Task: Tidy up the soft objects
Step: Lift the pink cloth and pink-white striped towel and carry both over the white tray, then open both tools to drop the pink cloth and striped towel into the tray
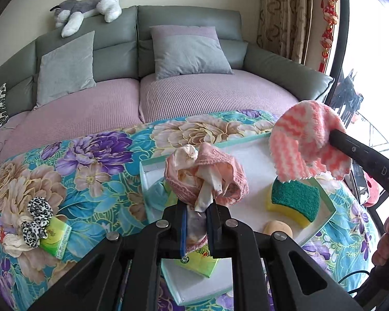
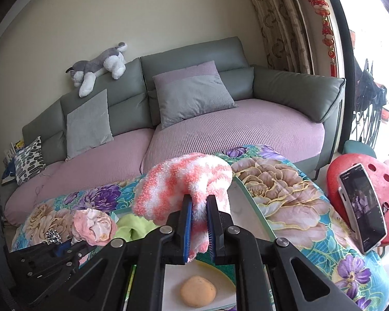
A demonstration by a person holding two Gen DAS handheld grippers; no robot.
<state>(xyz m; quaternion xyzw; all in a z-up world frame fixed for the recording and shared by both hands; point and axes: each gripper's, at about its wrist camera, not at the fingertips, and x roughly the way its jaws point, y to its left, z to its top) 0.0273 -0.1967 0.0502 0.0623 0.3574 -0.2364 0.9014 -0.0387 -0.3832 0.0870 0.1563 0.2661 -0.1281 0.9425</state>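
Observation:
My left gripper (image 1: 197, 216) is shut on a crumpled pink and cream cloth (image 1: 207, 176), held above the white tray (image 1: 249, 155). The same cloth (image 2: 93, 226) shows at the lower left of the right wrist view. My right gripper (image 2: 199, 207) is shut on a fluffy pink and white striped cloth (image 2: 184, 181), raised over the tray's right side (image 1: 306, 140). In the tray lie a green and yellow sponge (image 1: 294, 199), an orange round soft piece (image 2: 198, 291), a light green cloth (image 2: 134, 228) and a green packet (image 1: 197, 260).
The tray rests on a floral blanket (image 1: 90, 171). On the blanket's left lie black and white scrunchies (image 1: 37, 217) over another green packet (image 1: 57, 235). Behind stands a sofa (image 1: 116, 103) with cushions and a plush dog. A phone (image 2: 363, 204) leans on a red stool at right.

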